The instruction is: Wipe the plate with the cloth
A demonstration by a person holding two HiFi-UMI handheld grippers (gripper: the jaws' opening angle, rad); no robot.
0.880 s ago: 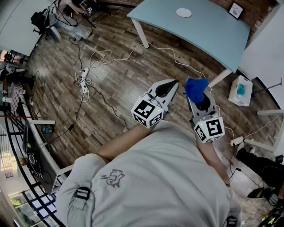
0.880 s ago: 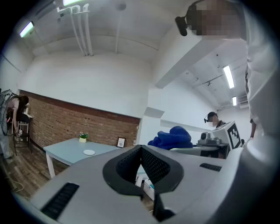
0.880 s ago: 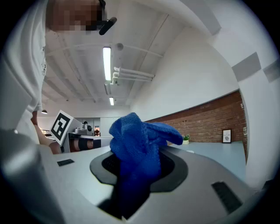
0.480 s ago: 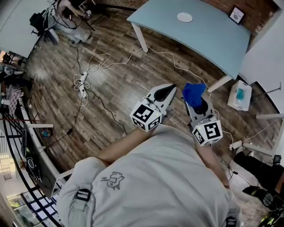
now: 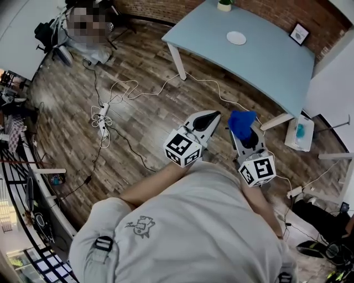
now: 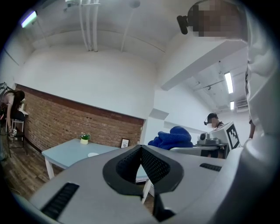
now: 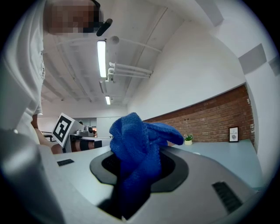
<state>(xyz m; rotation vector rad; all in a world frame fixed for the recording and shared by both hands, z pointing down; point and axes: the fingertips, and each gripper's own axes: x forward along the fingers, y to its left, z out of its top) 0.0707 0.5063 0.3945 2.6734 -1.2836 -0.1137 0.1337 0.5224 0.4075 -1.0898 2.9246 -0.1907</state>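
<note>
A white plate [image 5: 236, 37] lies on the far side of the light blue table [image 5: 260, 61], well ahead of both grippers; it also shows small on the table in the left gripper view, plate [image 6: 92, 154]. My right gripper [image 5: 241, 122] is shut on a bunched blue cloth [image 5: 241, 122], which sticks out from between its jaws and fills the middle of the right gripper view as cloth [image 7: 138, 151]. My left gripper [image 5: 211, 115] is shut with nothing in it. Both are held level in front of the person's chest, above the wooden floor.
A small potted plant [image 5: 224, 4] and a framed picture [image 5: 299, 33] stand on the table's back edge. White cables [image 5: 119, 83] and a power strip [image 5: 103, 105] lie on the floor at left. A white box [image 5: 299, 132] sits beside the table's right leg. Another person stands at upper left.
The head view has shifted so the table and plate sit lower and closer in the frame. Both grippers keep their places in front of the chest, with the cloth still held.
</note>
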